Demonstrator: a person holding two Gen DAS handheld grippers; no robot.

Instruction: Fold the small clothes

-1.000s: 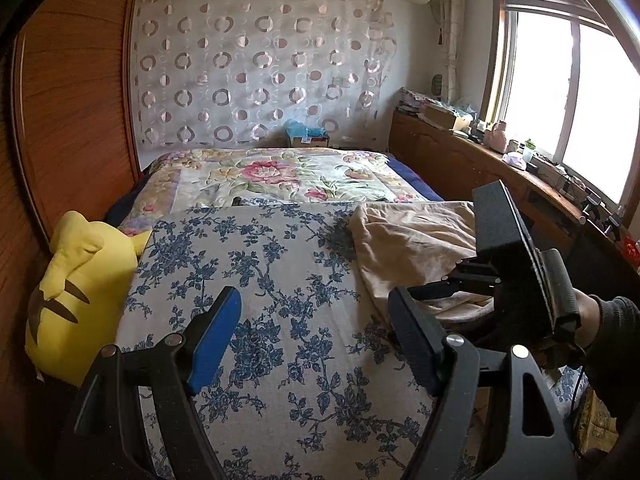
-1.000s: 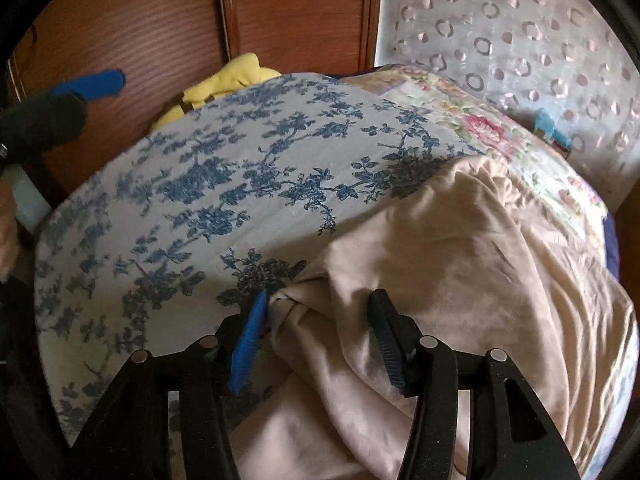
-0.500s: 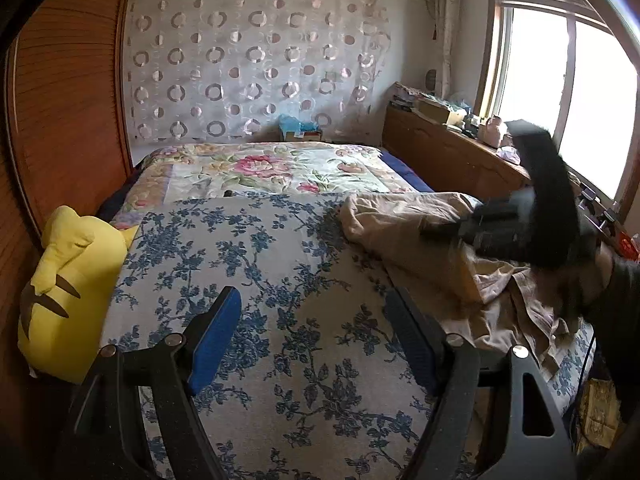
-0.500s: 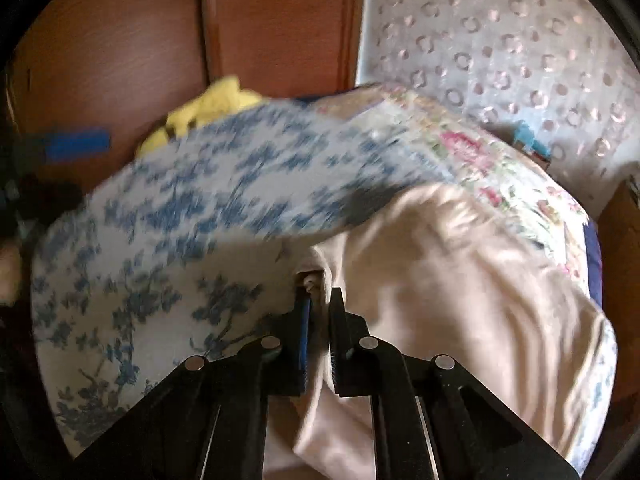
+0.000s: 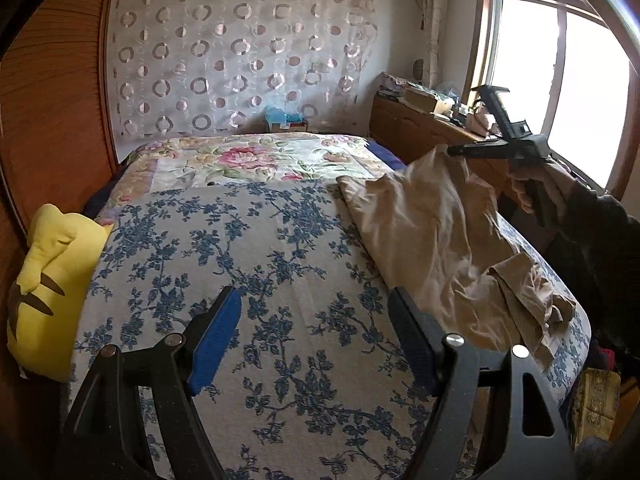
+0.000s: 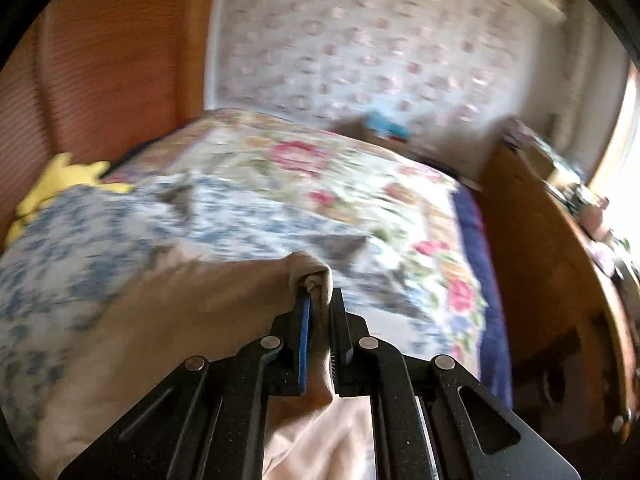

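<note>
Right gripper (image 6: 319, 312) jaws clamp the beige garment (image 5: 436, 220); left gripper (image 5: 316, 320) jaws stand apart, holding nothing

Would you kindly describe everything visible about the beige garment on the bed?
The beige garment is soft, thin, wrinkled cloth, lying on the right side of the blue-flowered bedspread. One bunched edge is lifted, pinched in the shut right tool; the rest drapes down, with crumpled folds near the bed's edge. The left tool is clear of it.
</note>
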